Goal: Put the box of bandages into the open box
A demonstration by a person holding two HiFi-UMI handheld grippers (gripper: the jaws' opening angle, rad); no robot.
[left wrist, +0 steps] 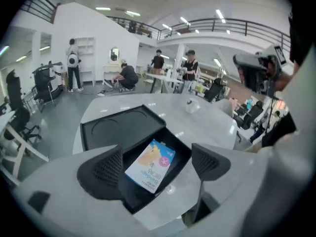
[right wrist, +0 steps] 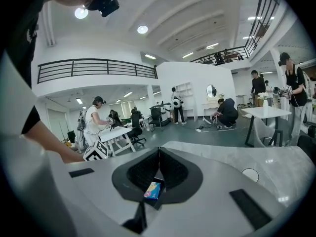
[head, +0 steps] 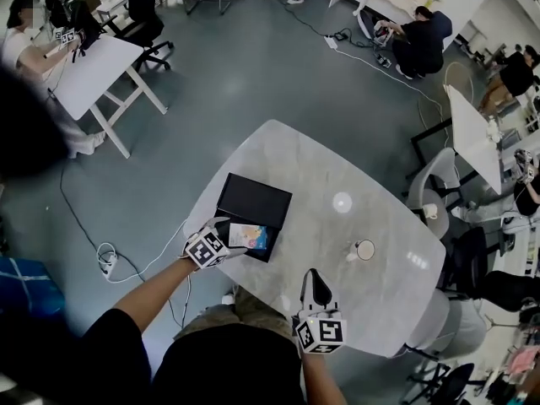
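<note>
On a pale grey marbled tabletop (head: 337, 251), a black rigid open box (left wrist: 183, 148) with its lid (left wrist: 116, 125) folded back and laid flat on the table behind the base, two round hollows pressed into the lid. Inside the base, flat and face up, the small cardboard box of bandages (left wrist: 150, 166), white with a blue corner and a yellow picture, turned a little askew to the black walls and nearer to the left wall than to the right one. From the head view, the same box of bandages (head: 248, 237) in the half of the black box closest to the person. Just at the near left edge of that base, the left gripper (left wrist: 157, 157), jaws spread wide, nothing clamped, only the bandage box visible below through the gap; impossible to tell whether a jaw touches the black rim. Well apart from it, near the table edge in front of the person, the right gripper (right wrist: 159, 152), jaws brought together until the tips meet, holding nothing, pointed across the table toward the black box. To the right on the table, away from both grippers, a small round white cup (head: 364, 249).
</note>
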